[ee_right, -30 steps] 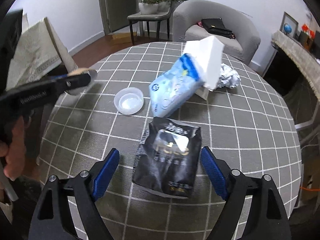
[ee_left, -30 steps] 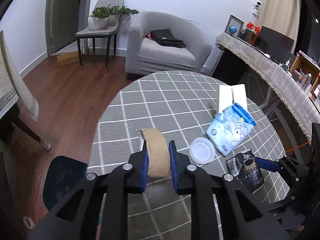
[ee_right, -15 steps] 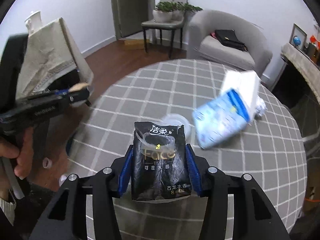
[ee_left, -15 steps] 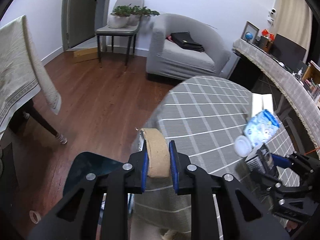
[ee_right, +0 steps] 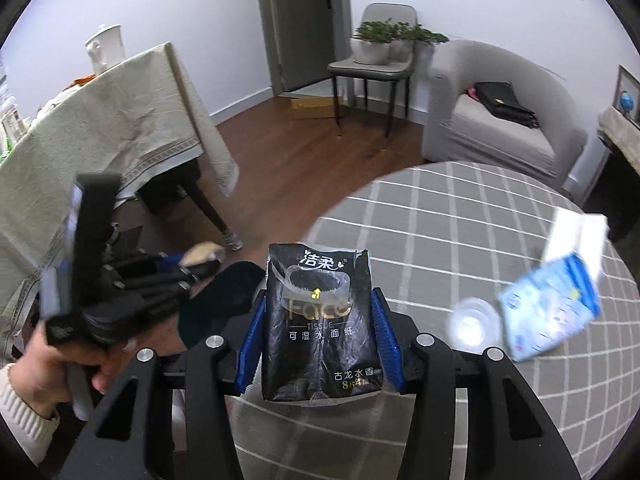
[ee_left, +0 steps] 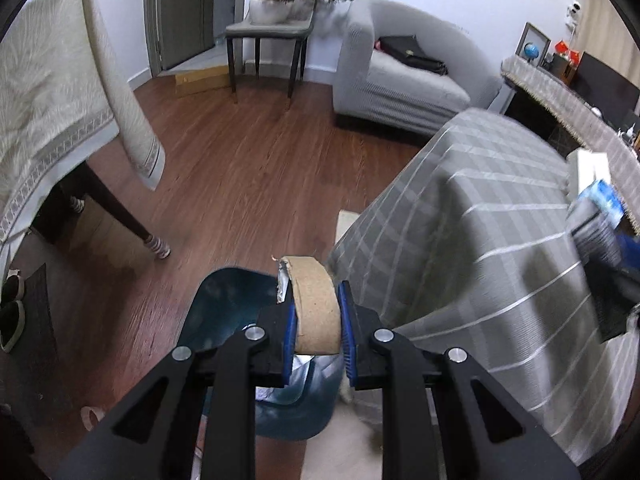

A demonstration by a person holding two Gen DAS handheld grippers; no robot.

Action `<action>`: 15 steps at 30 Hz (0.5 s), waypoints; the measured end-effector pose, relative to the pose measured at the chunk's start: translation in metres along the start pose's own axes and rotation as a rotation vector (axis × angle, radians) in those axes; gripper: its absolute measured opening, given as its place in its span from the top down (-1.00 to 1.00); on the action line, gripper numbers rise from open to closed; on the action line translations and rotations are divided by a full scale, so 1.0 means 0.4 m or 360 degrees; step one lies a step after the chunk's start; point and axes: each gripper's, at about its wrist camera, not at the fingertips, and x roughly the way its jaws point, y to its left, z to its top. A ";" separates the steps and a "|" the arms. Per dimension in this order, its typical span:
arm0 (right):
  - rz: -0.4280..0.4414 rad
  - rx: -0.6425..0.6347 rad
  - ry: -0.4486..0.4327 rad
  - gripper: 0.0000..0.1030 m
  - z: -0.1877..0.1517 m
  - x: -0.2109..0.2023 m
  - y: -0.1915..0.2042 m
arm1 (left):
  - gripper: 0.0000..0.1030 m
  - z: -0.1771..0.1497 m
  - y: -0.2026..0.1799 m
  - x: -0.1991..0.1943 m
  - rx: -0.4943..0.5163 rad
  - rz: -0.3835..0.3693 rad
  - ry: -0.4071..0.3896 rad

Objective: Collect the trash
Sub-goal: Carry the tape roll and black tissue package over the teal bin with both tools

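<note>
My left gripper (ee_left: 318, 320) is shut on a brown cardboard roll (ee_left: 314, 304) and holds it above a dark teal bin (ee_left: 240, 320) on the floor beside the round table (ee_left: 480, 240). My right gripper (ee_right: 318, 340) is shut on a black tissue pack (ee_right: 320, 320), held upright over the table's near edge (ee_right: 440, 240). The left gripper (ee_right: 188, 264) and the bin (ee_right: 224, 300) show at the left in the right wrist view. The right gripper's pack appears blurred at the right edge of the left wrist view (ee_left: 596, 232).
A blue-white wipes pack (ee_right: 552, 312), a white box (ee_right: 576, 236) and a clear plastic lid (ee_right: 472, 324) lie on the table. A cloth-covered table (ee_left: 52, 100), a chair with plants (ee_left: 276, 28) and a grey armchair (ee_left: 400, 76) stand around the wood floor. A tape roll (ee_left: 90, 416) lies on the floor.
Both grippers swung left off the table toward the bin. The right gripper closed on the black tissue pack and lifted it. The left still holds the cardboard roll.
</note>
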 end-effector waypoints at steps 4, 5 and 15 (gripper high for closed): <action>0.0059 -0.0009 -0.0001 0.02 0.025 0.027 0.038 | 0.59 -0.042 0.048 0.052 -0.0010 0.0024 0.0104; 0.0071 -0.0010 0.0000 0.02 0.030 0.034 0.045 | 0.59 -0.053 0.059 0.063 -0.0016 0.0024 0.0128; 0.0136 -0.0041 0.0058 0.02 0.052 0.126 0.146 | 0.59 -0.161 0.140 0.178 -0.0043 0.0062 0.0356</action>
